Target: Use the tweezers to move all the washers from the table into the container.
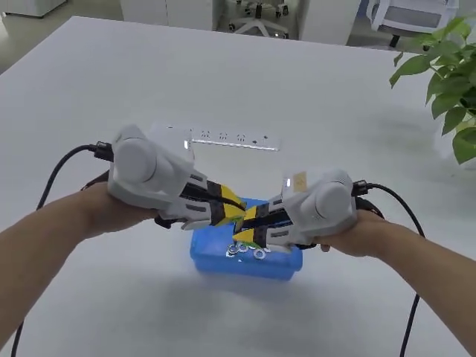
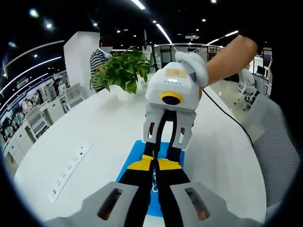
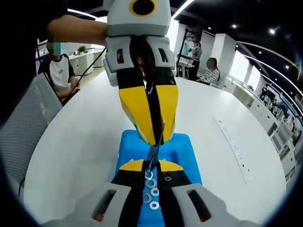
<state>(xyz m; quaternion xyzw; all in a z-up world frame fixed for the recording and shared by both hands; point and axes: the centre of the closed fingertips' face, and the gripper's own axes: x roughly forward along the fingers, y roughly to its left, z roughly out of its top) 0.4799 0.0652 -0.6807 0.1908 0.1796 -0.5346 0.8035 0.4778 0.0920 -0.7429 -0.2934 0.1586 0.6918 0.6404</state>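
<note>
A blue container (image 1: pixel 279 265) stands on the white table, with several metal washers (image 1: pixel 246 251) lying inside it. Both grippers meet tip to tip right above it. My left gripper (image 1: pixel 229 211) comes in from the left, shut on the thin dark tweezers (image 3: pixel 152 153). The tweezers run forward between its yellow jaw tips and point down toward the washers (image 3: pixel 151 190). My right gripper (image 1: pixel 249 227) faces it from the right, its jaws nearly together around the tweezers' front end (image 2: pixel 154 176). In the right gripper view the container (image 3: pixel 187 158) lies under both sets of jaws.
A white power strip (image 1: pixel 232 139) lies on the table behind the container. A green plant (image 1: pixel 448 71) stands at the far right edge. Black cables trail from both grippers. Office chairs and seated people (image 3: pixel 57 66) are beyond the table.
</note>
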